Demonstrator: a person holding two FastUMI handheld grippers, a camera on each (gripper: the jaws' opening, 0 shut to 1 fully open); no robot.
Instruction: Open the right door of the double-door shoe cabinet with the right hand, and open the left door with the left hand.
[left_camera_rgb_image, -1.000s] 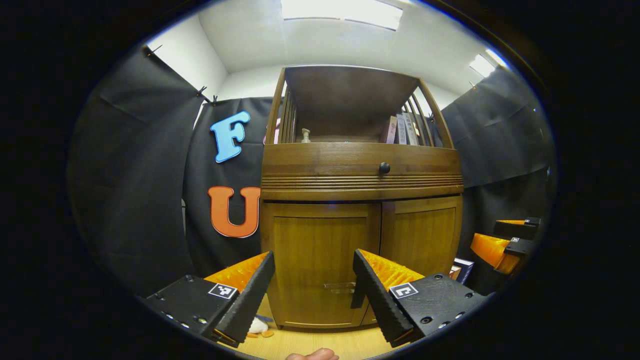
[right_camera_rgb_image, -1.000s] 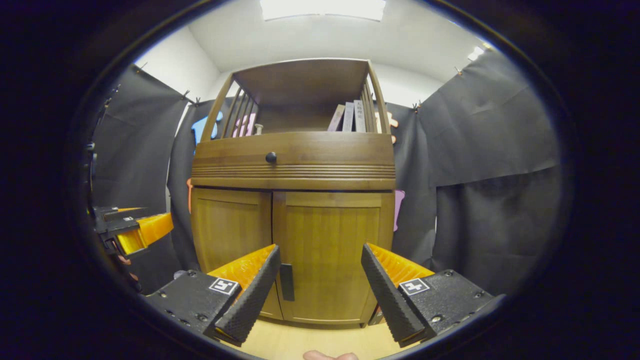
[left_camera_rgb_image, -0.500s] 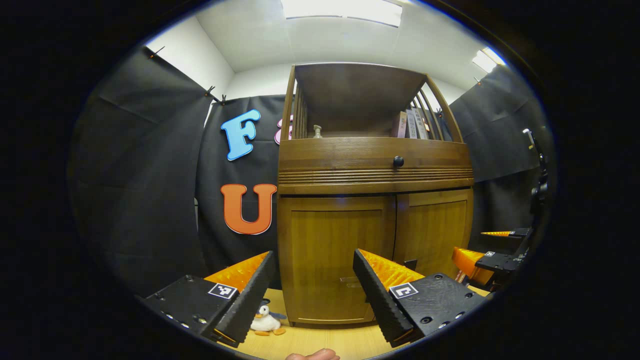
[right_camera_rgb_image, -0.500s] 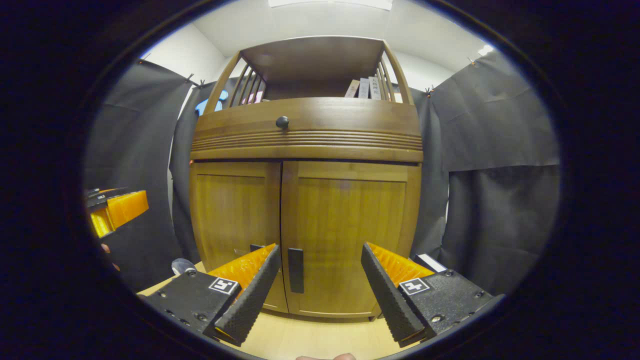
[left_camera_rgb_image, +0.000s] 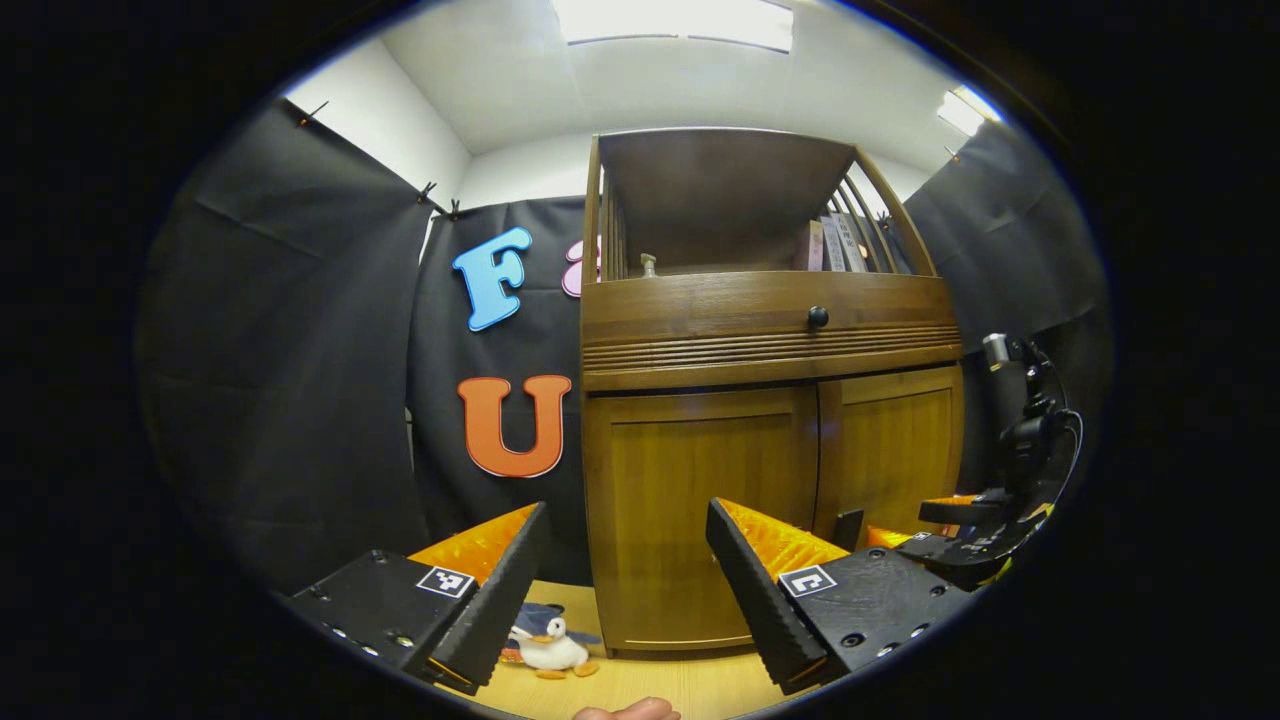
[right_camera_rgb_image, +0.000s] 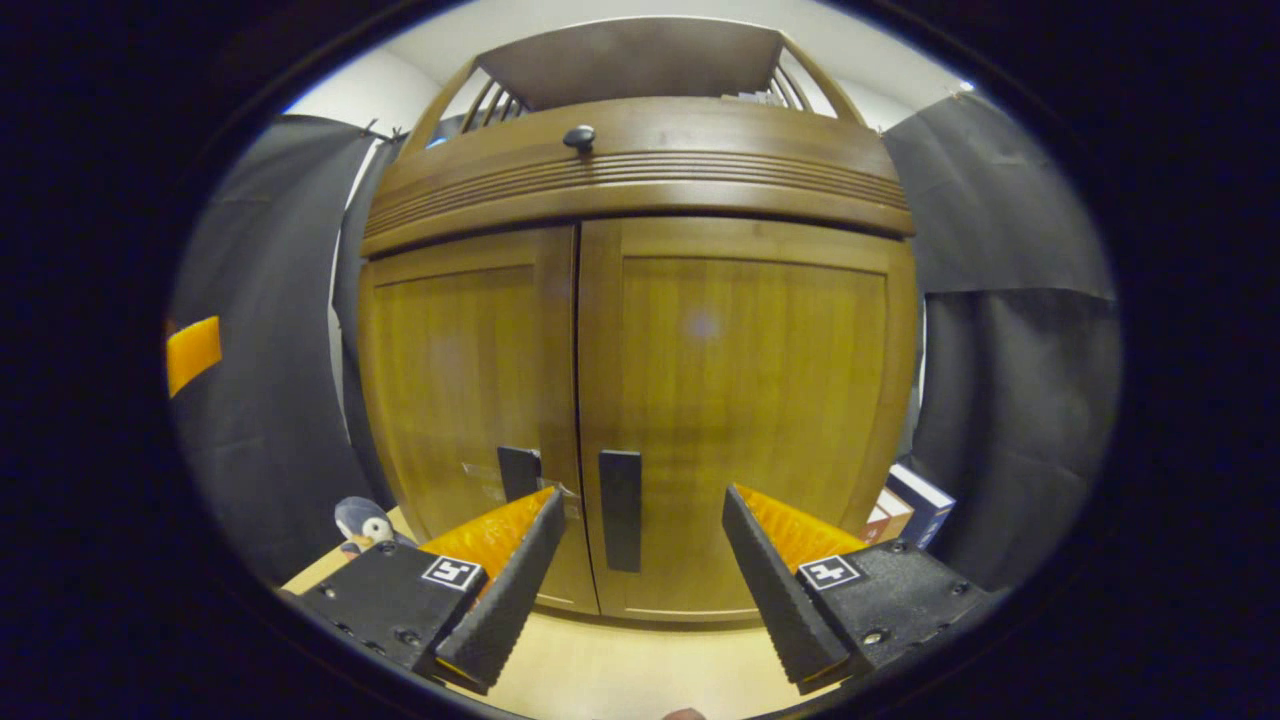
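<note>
The wooden shoe cabinet (left_camera_rgb_image: 760, 330) stands ahead with both doors closed. In the right gripper view the right door (right_camera_rgb_image: 750, 400) and left door (right_camera_rgb_image: 460, 380) loom close, each with a dark vertical handle near the middle seam: the right handle (right_camera_rgb_image: 620, 510) and the left handle (right_camera_rgb_image: 518, 472). My right gripper (right_camera_rgb_image: 640, 495) is open, and the right handle shows between its fingers, just beyond the tips. My left gripper (left_camera_rgb_image: 625, 505) is open, farther back, facing the left door (left_camera_rgb_image: 700, 500). In the left gripper view the right gripper (left_camera_rgb_image: 925, 525) hangs close to the right door (left_camera_rgb_image: 895, 450).
A penguin plush toy (left_camera_rgb_image: 550, 645) lies on the wooden floor at the cabinet's left foot. Books (right_camera_rgb_image: 910, 500) lean by its right side. Above the doors is a drawer with a round knob (left_camera_rgb_image: 818, 317), then an open shelf holding books and a bottle. Black cloth walls stand on both sides.
The right gripper has moved in close to the cabinet, down toward the door handles. The left gripper has drifted left, so the cabinet sits more to the right in its view. Both doors stay closed.
</note>
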